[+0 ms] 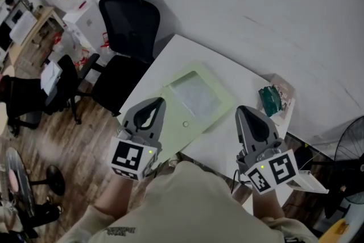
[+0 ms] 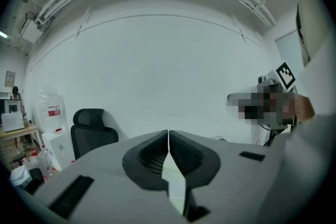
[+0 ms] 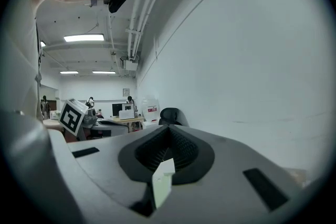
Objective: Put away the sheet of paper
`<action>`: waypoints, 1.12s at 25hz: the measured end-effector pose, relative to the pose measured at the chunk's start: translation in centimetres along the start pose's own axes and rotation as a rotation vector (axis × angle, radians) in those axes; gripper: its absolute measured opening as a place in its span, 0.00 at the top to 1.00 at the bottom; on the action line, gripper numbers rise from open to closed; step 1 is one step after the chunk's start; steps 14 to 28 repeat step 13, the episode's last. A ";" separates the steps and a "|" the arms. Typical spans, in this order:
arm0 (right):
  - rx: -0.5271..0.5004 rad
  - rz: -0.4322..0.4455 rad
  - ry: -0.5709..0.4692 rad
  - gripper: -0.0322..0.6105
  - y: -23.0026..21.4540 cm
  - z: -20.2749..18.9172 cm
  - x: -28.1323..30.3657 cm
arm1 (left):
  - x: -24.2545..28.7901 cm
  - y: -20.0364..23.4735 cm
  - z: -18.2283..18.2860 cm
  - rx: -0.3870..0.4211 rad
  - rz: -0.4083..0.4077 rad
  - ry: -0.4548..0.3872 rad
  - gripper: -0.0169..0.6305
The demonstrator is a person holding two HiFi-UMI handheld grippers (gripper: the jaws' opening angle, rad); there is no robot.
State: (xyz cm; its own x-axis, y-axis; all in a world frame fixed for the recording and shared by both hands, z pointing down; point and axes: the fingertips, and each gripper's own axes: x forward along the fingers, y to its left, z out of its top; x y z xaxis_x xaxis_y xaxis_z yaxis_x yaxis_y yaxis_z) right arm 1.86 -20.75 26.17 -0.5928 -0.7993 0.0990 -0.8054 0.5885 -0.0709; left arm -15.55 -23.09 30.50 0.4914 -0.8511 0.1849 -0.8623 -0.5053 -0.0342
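Observation:
A pale green folder lies open on the white table, with a whitish sheet of paper lying in its upper half; I cannot tell if the sheet is on or inside it. My left gripper hangs above the folder's left edge, its jaws shut. In the left gripper view, only a pale sliver shows behind the tips, and I cannot tell whether anything thin is pinched. My right gripper is held above the table just right of the folder, jaws together with nothing seen between them.
A black office chair stands at the table's far left corner. At the table's right end sits a small open box with green contents. A fan and a white box stand lower right. A white wall runs behind the table.

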 end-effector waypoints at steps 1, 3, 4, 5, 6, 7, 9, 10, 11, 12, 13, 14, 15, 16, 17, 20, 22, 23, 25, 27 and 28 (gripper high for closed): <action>0.012 0.003 -0.001 0.91 0.1 0.0 0.2 | -0.1 0.2 -0.3 -0.001 0.007 0.006 0.94; 0.018 0.005 -0.003 0.91 0.1 0.1 0.4 | -0.2 0.3 -0.6 0.002 0.016 0.015 0.94; 0.016 0.005 -0.003 0.91 0.1 0.1 0.5 | -0.3 0.3 -0.7 0.003 0.018 0.017 0.93; 0.013 0.004 -0.003 0.91 0.1 0.2 0.7 | -0.3 0.3 -0.7 0.004 0.019 0.018 0.94; 0.010 0.003 -0.002 0.91 0.1 0.1 0.9 | -0.3 0.3 -0.7 0.004 0.018 0.018 0.94; 0.009 0.002 0.000 0.91 0.2 0.1 1.1 | -0.4 0.4 -0.7 0.002 0.016 0.020 0.94; 0.007 0.003 0.007 0.91 0.5 0.0 1.6 | -0.5 0.5 -0.9 -0.004 0.014 0.023 0.94; 0.005 0.006 0.013 0.91 0.7 0.0 1.7 | -0.7 0.5 -1.0 -0.007 0.014 0.024 0.94; 0.001 0.011 0.018 0.91 0.9 -0.1 1.9 | -0.9 0.3 -1.1 -0.010 0.016 0.024 0.94; -0.003 0.015 0.023 0.91 1.0 -0.1 2.0 | -1.1 0.2 -1.2 -0.012 0.018 0.024 0.94; -0.007 0.020 0.026 0.91 1.2 -0.1 2.1 | -1.3 0.1 -1.2 -0.015 0.021 0.023 0.94; -0.007 0.020 0.026 0.91 1.2 -0.1 2.1 | -1.3 0.1 -1.2 -0.015 0.021 0.023 0.94; -0.007 0.020 0.026 0.91 1.2 -0.1 2.1 | -1.3 0.1 -1.2 -0.015 0.021 0.023 0.94; -0.007 0.020 0.026 0.91 1.2 -0.1 2.1 | -1.3 0.1 -1.2 -0.015 0.021 0.023 0.94; -0.007 0.020 0.026 0.91 1.2 -0.1 2.1 | -1.3 0.1 -1.2 -0.015 0.021 0.023 0.94; -0.007 0.020 0.026 0.91 1.2 -0.1 2.1 | -1.3 0.1 -1.2 -0.015 0.021 0.023 0.94; -0.007 0.020 0.026 0.91 1.2 -0.1 2.1 | -1.3 0.1 -1.2 -0.015 0.021 0.023 0.94; -0.007 0.020 0.026 0.91 1.2 -0.1 2.1 | -1.3 0.1 -1.2 -0.015 0.021 0.023 0.94; -0.007 0.020 0.026 0.91 1.2 -0.1 2.1 | -1.3 0.1 -1.2 -0.015 0.021 0.023 0.94; -0.007 0.020 0.026 0.91 1.2 -0.1 2.1 | -1.3 0.1 -1.2 -0.015 0.021 0.023 0.94; -0.007 0.020 0.026 0.91 1.2 -0.1 2.1 | -1.3 0.1 -1.2 -0.015 0.021 0.023 0.94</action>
